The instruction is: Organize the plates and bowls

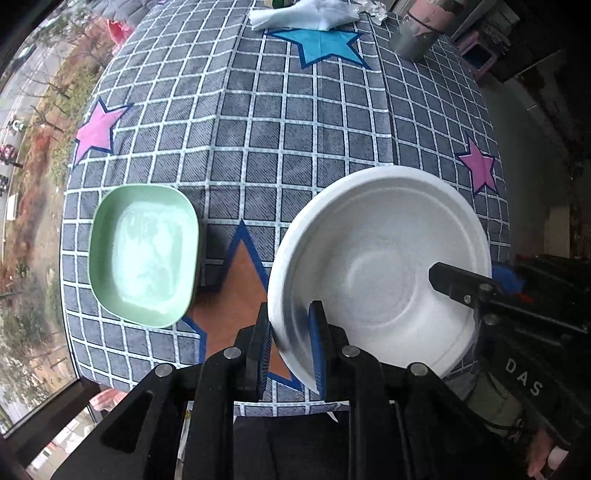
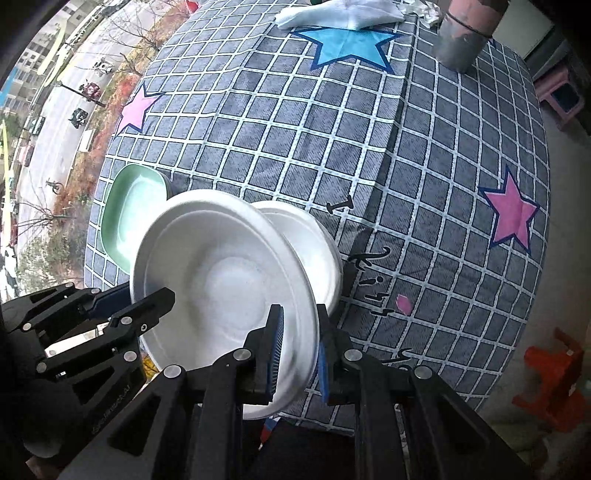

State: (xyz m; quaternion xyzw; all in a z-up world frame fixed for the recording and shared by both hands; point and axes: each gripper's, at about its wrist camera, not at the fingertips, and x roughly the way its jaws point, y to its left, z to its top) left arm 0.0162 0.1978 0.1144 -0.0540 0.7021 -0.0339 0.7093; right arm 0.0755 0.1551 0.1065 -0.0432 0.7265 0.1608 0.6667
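Both of your grippers are clamped on the same white bowl (image 1: 380,266), one on each side of its rim, and you are carrying it above the checked tablecloth (image 1: 295,129). Your left gripper (image 1: 291,347) has its blue pads closed on the near left edge of the rim, with one finger outside the wall and the other inside. Your right gripper (image 2: 299,350) pinches the opposite edge the same way, and in the left wrist view its black finger reaches in over the bowl's right rim. From the right wrist view the bowl (image 2: 225,280) sits tilted, and a second white bowl (image 2: 314,251) shows just behind and under it; you cannot tell from these views whether the two touch. To the left, a green square dish (image 1: 144,251) rests flat on the cloth, apart from the bowl you hold, with an orange star (image 1: 240,288) printed on the cloth between them. At the far end of the table lie a crumpled white cloth (image 1: 303,14) beside a blue star (image 1: 325,44), and a grey and pink cylinder (image 1: 421,26) stands near the far right corner.
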